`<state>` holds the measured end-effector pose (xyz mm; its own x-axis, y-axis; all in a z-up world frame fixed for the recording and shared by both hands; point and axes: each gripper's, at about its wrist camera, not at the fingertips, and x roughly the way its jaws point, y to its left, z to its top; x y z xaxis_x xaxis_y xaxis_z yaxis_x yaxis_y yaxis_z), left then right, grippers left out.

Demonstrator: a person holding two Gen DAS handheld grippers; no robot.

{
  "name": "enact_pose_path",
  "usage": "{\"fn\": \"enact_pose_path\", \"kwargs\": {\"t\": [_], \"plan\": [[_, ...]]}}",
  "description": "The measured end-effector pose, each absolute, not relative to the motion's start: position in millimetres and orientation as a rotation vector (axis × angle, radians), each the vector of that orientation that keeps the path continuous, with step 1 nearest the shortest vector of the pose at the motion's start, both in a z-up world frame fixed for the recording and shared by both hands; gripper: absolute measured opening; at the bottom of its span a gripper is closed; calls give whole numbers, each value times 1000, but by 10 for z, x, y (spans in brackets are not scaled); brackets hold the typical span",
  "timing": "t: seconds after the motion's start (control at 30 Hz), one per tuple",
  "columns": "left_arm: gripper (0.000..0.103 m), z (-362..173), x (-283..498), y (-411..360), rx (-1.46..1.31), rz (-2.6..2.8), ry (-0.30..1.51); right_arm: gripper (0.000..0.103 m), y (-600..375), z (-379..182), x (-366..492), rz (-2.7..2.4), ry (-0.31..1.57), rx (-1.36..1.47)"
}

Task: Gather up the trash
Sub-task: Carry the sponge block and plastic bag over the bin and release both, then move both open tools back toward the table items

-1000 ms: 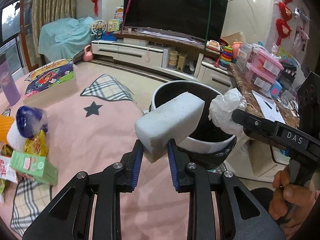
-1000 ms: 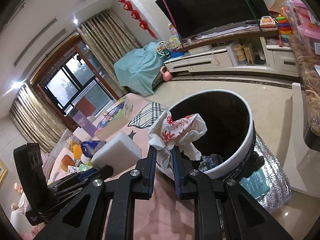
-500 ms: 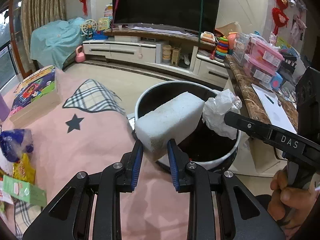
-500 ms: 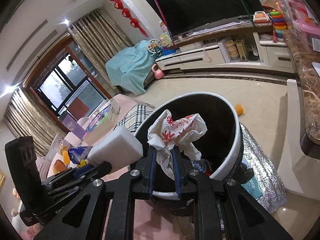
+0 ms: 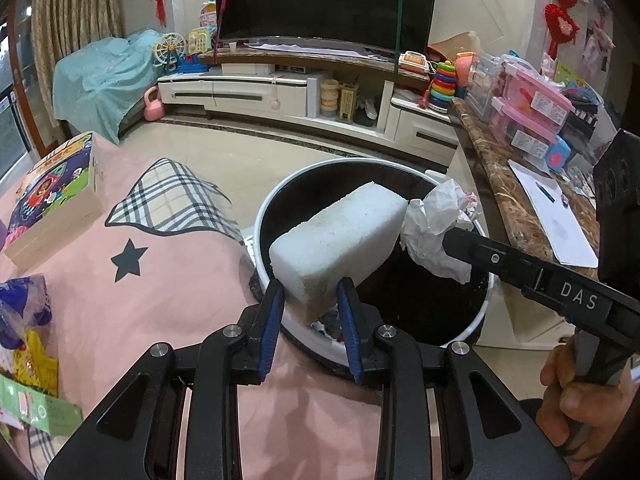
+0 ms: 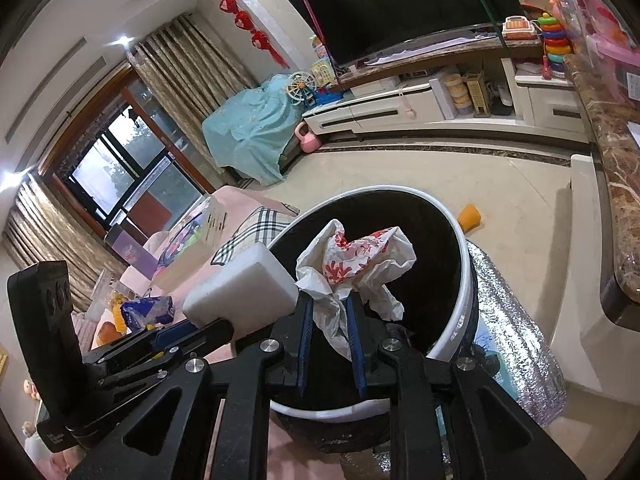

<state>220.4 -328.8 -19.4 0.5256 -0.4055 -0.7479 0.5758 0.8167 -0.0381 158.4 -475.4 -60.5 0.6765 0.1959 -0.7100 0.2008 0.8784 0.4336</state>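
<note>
Both grippers moved in over the bin (image 5: 476, 316) since a second ago; its mouth now sits right under both loads. Left gripper (image 5: 311, 300) fingers opening, foam block (image 5: 336, 240) between them, pads touching its sides. Right gripper (image 6: 329, 316) fingers opening too, crumpled floral wrapper (image 6: 356, 268) between them above the bin. Judged: drop starting, nothing released yet. Left to do: wrappers (image 5: 28, 344) on the pink blanket (image 5: 160, 280). Living room, TV (image 5: 324, 0), tiled floor (image 6: 420, 172)

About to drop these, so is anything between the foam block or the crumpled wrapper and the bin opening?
Nothing visible. The foam block and the crumpled wrapper both hang over the bin's open mouth, with only trash at its bottom.
</note>
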Motion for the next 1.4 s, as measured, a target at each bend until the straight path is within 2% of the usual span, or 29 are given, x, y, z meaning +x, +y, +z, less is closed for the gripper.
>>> {"fn": "enact_pose_path", "kwargs": {"t": [0.13, 0.2, 0.27, 0.3, 0.43, 0.57, 0.77, 1.4], "plan": [[32, -199, 2199, -3321, 230, -597, 828, 21, -4795, -641, 1620, -9, 851, 517], [36, -202, 2188, -3330, 230, -599, 831, 34, -4809, -644, 1628, -23, 855, 520], [47, -203, 2162, -3308, 227, -597, 827, 42, -4828, -634, 1630, -31, 850, 523], [48, -202, 2149, -3293, 227, -594, 823, 47, -4833, -626, 1620, -34, 847, 526], [52, -207, 2095, -3170, 206, -583, 828, 53, -4814, -598, 1588, -31, 840, 528], [64, -202, 2001, -2964, 183, -548, 821, 70, -4742, -546, 1533, -21, 829, 522], [69, -223, 1902, -2562, 115, -500, 827, 85, -4501, -455, 1423, 17, 813, 513], [70, -456, 1538, -1069, -56, -274, 862, 86, -3509, -622, 1343, 208, 870, 496]]}}
